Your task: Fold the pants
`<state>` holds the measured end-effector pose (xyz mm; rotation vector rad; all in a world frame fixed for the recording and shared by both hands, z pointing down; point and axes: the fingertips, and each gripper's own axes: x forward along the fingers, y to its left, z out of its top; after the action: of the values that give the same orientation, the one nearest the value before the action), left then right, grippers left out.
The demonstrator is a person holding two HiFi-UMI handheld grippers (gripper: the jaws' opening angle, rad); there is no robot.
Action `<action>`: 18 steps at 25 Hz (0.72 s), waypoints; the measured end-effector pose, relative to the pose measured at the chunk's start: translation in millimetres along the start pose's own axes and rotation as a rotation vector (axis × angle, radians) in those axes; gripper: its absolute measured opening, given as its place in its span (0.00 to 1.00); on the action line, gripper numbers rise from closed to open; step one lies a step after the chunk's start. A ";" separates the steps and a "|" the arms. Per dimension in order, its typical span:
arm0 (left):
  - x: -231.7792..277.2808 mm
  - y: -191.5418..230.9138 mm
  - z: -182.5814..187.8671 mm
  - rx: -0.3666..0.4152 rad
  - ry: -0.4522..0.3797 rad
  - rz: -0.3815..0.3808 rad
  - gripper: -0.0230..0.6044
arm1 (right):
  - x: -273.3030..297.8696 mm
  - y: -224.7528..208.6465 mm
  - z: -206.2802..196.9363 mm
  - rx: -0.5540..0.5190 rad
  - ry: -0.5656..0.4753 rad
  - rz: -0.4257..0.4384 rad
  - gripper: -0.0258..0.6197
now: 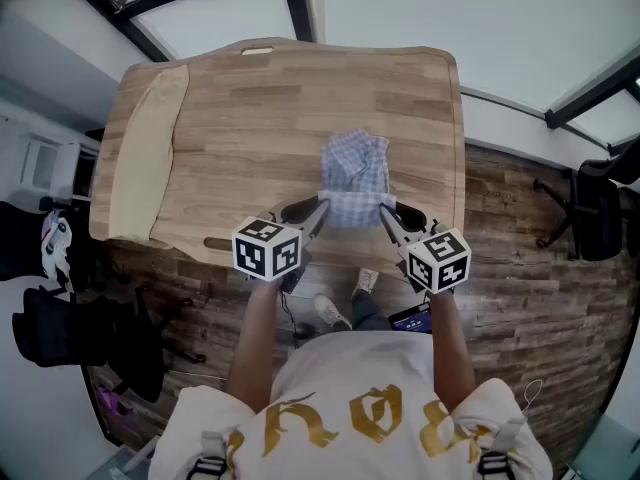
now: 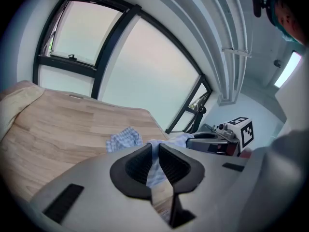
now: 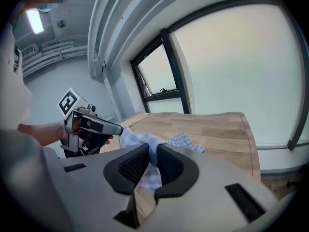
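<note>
Far left: a beige cloth (image 1: 145, 158) lies along the left edge of the counter (image 1: 260, 108), well apart from the work and prob. no part of the job.

L gripper (image 1: 316, 210): jaws nearly together, clamped on the near left corner of the pants (image 1: 355, 168). Its own view shows blue-check fabric pinched btwn the ribbed pads (image 2: 138, 167), w/ a strip hanging below them.

Pants: small, blue-and-white check, right of centre on the counter, close to the front edge. The far part lies bunched on the wood. The near edge runs as a short band btwn the two grippers and looks raised off the counter.

R gripper (image 1: 388, 213): same picture. Jaws close together, clamped on the near right corner, w/ fabric showing btwn its pads (image 3: 132, 166) and draping under them.

Far right, off the counter: a dark chair (image 1: 600, 208) on the floor, irrelevant.

Handling, as a judgement: thin woven cloth, v. light, fully limp, nothing fragile. It won't hold a shape, so whatever isn't gripped will sag and drag, and the bunched far part will likely need shaking or pulling flat before any fold sits clean. Corner grips like these suit it, since two matched points on one edge keep that edge taut and square. Main risk is thin fabric slipping out of the pads if pulled hard, or one side riding higher and skewing the fold.
</note>
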<state>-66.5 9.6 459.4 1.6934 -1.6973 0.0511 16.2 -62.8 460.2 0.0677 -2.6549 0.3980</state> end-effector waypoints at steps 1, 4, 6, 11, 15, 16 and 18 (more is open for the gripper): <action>7.3 5.1 5.4 -0.002 0.003 0.005 0.15 | 7.1 -8.2 3.4 0.000 0.000 -0.004 0.14; 30.6 29.0 21.7 -0.018 0.012 0.038 0.15 | 35.1 -32.8 11.5 0.008 -0.001 -0.003 0.14; 53.9 47.7 29.2 -0.055 0.026 0.065 0.15 | 54.9 -54.9 12.2 0.031 0.017 0.002 0.14; 114.0 101.3 33.5 -0.096 0.124 0.157 0.15 | 113.0 -103.2 4.9 0.107 0.131 0.036 0.14; 150.6 139.2 26.2 -0.096 0.207 0.242 0.15 | 158.4 -136.0 -10.2 0.121 0.236 0.049 0.14; 159.1 147.0 22.4 -0.086 0.230 0.262 0.15 | 169.1 -143.4 -17.0 0.097 0.266 0.047 0.14; 174.6 161.3 10.6 -0.046 0.287 0.306 0.15 | 188.4 -155.2 -36.6 0.051 0.339 0.047 0.14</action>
<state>-191.0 -123.2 612.7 1.3086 -1.7056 0.3769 -119.5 -197.4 616.3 -0.0431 -2.3163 0.4487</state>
